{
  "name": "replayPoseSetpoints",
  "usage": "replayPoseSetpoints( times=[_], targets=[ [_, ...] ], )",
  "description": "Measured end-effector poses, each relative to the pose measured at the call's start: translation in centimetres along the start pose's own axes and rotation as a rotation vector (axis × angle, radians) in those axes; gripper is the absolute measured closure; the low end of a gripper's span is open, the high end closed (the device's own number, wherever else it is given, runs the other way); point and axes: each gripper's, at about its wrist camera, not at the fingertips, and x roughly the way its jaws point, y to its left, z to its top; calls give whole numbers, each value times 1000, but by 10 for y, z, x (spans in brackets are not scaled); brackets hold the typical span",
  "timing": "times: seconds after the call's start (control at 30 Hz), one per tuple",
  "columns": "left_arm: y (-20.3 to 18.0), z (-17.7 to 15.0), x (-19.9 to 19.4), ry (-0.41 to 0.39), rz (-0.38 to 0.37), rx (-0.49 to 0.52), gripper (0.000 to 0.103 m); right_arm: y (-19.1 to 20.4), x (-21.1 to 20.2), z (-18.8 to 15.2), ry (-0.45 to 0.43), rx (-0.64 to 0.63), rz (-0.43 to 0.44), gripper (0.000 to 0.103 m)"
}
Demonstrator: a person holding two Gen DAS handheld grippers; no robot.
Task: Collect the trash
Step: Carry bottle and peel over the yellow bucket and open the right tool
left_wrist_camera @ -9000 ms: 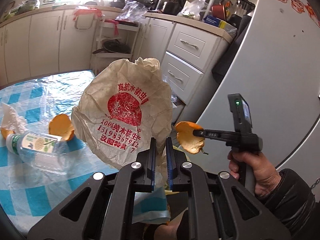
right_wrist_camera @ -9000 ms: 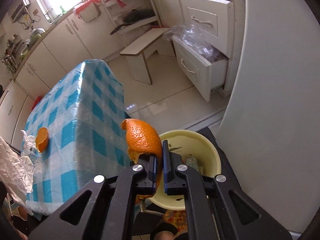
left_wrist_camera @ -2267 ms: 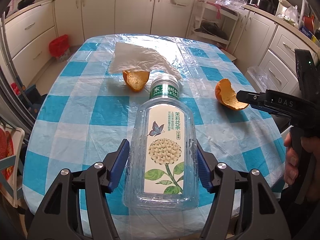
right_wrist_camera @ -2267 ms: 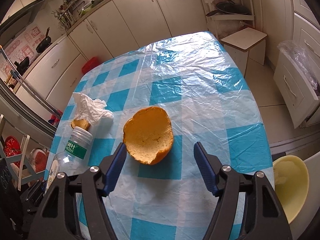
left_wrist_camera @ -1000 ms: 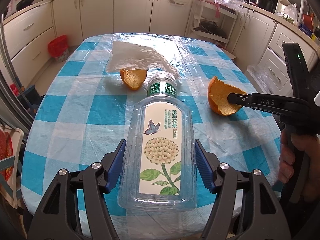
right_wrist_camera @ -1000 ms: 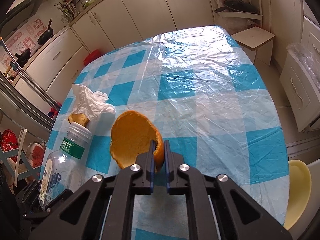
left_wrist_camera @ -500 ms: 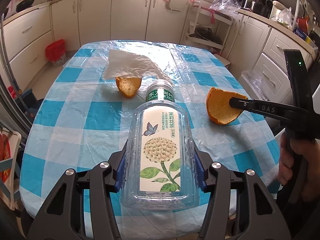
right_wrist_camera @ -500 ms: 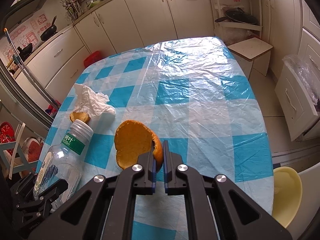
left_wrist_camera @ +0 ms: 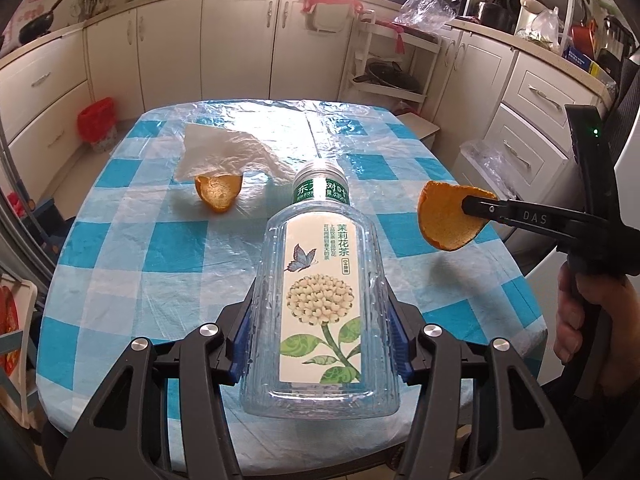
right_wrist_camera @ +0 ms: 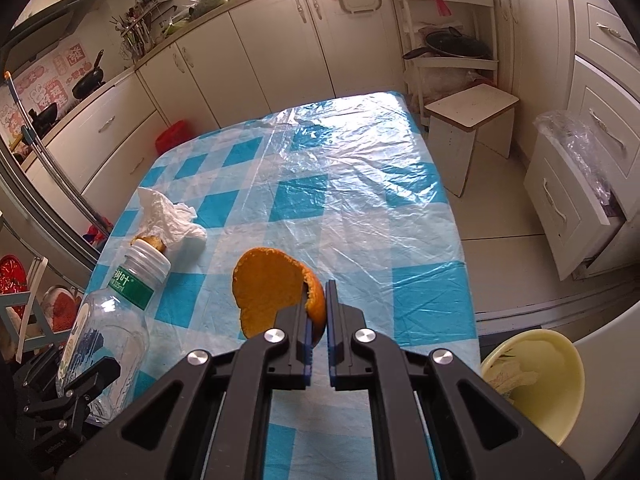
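Left gripper (left_wrist_camera: 320, 344) clamps the empty bottle (left_wrist_camera: 320, 300) by its flat sides, cap at twelve o'clock. Right gripper (right_wrist_camera: 317, 320) pinches an orange peel (right_wrist_camera: 276, 292) by its rim, clear of the table (right_wrist_camera: 360, 208), likely bound for the yellow bin (right_wrist_camera: 552, 384) at four o'clock

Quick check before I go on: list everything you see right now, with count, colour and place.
Plastic bottle: one, clear with white flower label and green neck band, between the left jaws, above the table.
Orange peel: one, orange, pinched in the right jaws, lifted off the table.
Second peel: one, orange, on the table at the tissue's edge.
Tissue: one, white, crumpled, far left of the table.
Table: one, blue-white check cloth under clear plastic.
Yellow bowl: one, pale yellow, on the floor, right of the table.
Left gripper: black, blue pads.
Right gripper: black.
Hand: one, on the right gripper's handle.
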Motion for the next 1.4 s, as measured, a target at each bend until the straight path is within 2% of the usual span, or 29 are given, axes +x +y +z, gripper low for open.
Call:
replayPoseSetpoints(
  times=[0.17, 0.5, 0.7, 0.83, 1.0, 1.03, 1.07, 1.17, 1.3, 1.33, 1.4],
  targets=[
    [-15, 1, -1, -3, -23, 23, 51, -19, -18, -3, -33, 19, -35, 97],
    [-63, 2, 2, -2, -92, 92, 51, -83, -59, -16, -92, 134, -135, 97],
    [-91, 1, -1, -2, -127, 133, 51, -100, -75, -22, -103, 101, -282, 97],
    [-109, -1, -2, 1, -150, 158, 51, -115, -76, -32, -49, 48, -405, 97],
    [-131, -4, -1, 10, -182, 188, 51, -144, -55, -52, 125, 41, -490, 96],
    [-136, -5, 0, 11, -188, 194, 51, -150, -50, -56, 158, 57, -491, 92],
    [-140, -6, 0, 12, -194, 201, 51, -155, -49, -58, 173, 80, -490, 84],
    [-152, -7, 0, 13, -209, 217, 51, -165, -56, -60, 164, 139, -473, 72],
    [-165, -8, 0, 17, -228, 236, 51, -164, -86, -49, 49, 186, -427, 61],
    [-169, -7, 2, 19, -233, 240, 51, -162, -96, -44, 9, 181, -422, 55],
    [-180, -7, 5, 25, -250, 249, 51, -160, -118, -34, -97, 154, -416, 50]
  ],
)
